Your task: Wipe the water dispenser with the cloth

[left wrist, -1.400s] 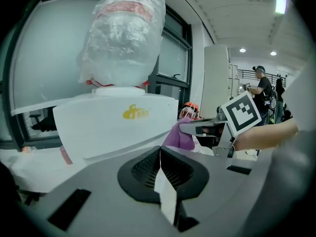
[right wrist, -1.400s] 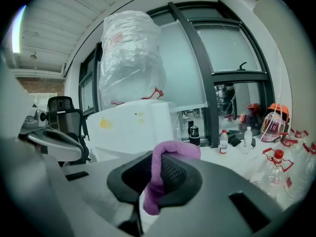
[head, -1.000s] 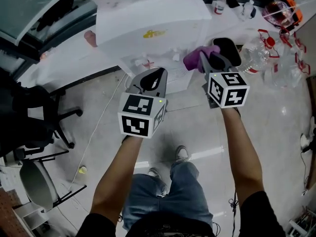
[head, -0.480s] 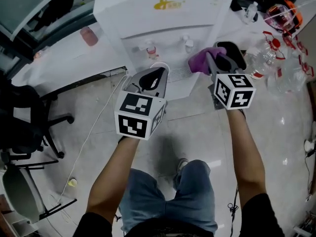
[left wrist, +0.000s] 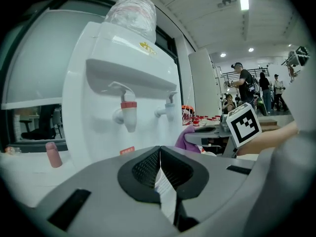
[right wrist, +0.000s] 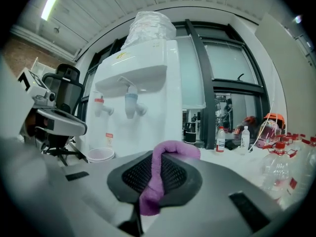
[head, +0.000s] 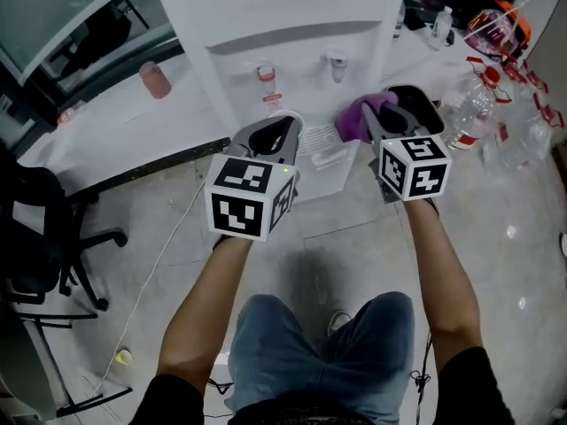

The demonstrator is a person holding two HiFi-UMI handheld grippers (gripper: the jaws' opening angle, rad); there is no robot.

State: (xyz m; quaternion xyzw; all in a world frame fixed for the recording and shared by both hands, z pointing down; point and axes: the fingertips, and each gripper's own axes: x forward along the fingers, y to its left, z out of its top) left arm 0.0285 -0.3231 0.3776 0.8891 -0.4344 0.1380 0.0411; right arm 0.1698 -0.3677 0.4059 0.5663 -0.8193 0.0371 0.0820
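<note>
A white water dispenser [head: 292, 25] stands ahead, with a red tap [head: 267, 75] and a blue tap [head: 336, 63] over its drip tray [head: 323, 153]. My right gripper [head: 383, 113] is shut on a purple cloth [head: 357, 116], held in front of the dispenser's lower right, below the blue tap. In the right gripper view the cloth [right wrist: 159, 177] runs between the jaws, with the dispenser [right wrist: 148, 102] beyond. My left gripper [head: 276, 134] is shut and holds nothing, just short of the tray. The left gripper view shows both taps [left wrist: 129, 113] close ahead.
Several plastic water bottles [head: 469, 96] lie on the floor at the right. A pink cup [head: 154, 79] stands on the white ledge [head: 115, 127] left of the dispenser. An office chair [head: 44, 237] is at far left. A white bowl [right wrist: 101, 154] sits under the taps.
Both grippers have come closer to the dispenser, which now fills more of the head view. The cloth stays pinched in the right gripper; the left stays shut.
</note>
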